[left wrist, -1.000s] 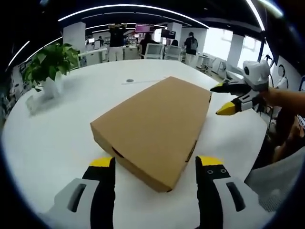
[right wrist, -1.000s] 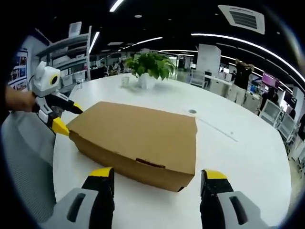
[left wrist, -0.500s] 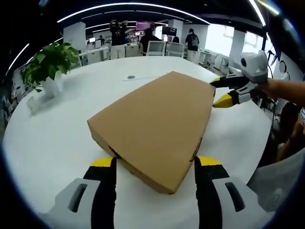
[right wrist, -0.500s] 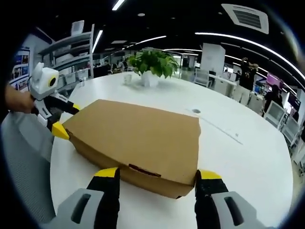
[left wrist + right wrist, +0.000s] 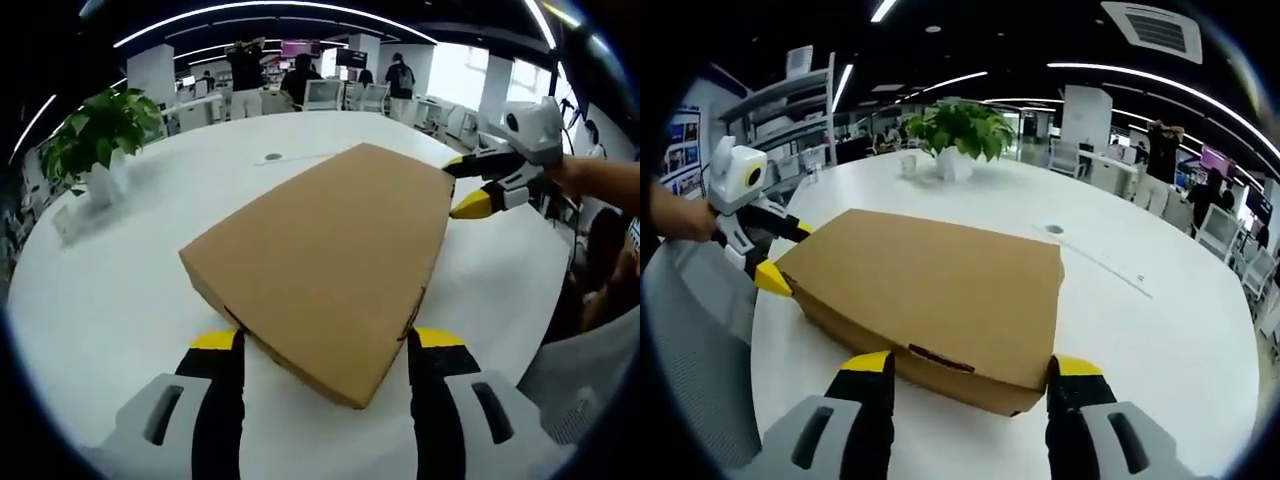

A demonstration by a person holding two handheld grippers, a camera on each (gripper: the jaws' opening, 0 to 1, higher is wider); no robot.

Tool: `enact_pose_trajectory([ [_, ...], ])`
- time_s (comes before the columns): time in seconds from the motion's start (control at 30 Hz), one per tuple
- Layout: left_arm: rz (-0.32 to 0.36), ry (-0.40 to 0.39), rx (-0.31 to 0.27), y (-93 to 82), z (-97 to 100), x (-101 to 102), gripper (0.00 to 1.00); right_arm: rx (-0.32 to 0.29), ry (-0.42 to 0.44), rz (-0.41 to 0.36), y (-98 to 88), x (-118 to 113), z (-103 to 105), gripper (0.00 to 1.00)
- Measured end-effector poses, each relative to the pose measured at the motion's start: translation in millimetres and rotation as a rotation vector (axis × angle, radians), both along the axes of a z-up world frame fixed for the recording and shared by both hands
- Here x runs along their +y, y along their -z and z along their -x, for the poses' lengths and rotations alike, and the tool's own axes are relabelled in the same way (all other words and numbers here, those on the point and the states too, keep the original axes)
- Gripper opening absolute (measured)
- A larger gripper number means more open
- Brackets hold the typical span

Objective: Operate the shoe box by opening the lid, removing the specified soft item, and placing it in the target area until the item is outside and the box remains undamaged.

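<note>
Matt cardboard shoe box point(image 5: 330, 260), glossy table point(image 5: 120, 270)

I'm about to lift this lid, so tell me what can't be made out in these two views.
- Contents of the shoe box: hidden by its closed lid in both views, so the soft item can't be seen.
- Box underside and far walls: hidden by the box itself.
- Whether either tool, left tool or right tool, touches the box: the box ends cover the contact.
- Small round fitting on the white table: too small to identify.
- Background people: blurred, distant.

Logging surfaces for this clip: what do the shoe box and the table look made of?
Shoe box: plain brown cardboard, matte, judging by its unprinted kraft colour and folded flap edges. Table: smooth white top, probably laminate; faint sheen, material uncertain.
</note>
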State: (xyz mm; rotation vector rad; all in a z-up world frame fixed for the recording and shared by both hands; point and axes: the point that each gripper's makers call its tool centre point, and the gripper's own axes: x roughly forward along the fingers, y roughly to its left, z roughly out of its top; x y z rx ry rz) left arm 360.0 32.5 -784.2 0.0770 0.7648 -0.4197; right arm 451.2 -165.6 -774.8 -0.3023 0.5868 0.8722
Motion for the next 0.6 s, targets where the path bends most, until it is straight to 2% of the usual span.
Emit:
enact_pose_trajectory([
  [0.13,-0.004,0.022,0.010,0.7,-0.8,3.8,0.68,-0.004,0.019,-0.005,-0.6,5.8,8.8,0.59],
  [0.27,-0.006,0.042,0.016,1.3,-1.4,8.4,0.68,-0.004,0.034,-0.012,-1.4,5.0,8.4,0.58],
  [0.6,-0.007,0.094,0.038,0.8,-0.2,25.5,0.65,-0.010,0.043,-0.002,-2.0,10.1,21.2,0.48],
])
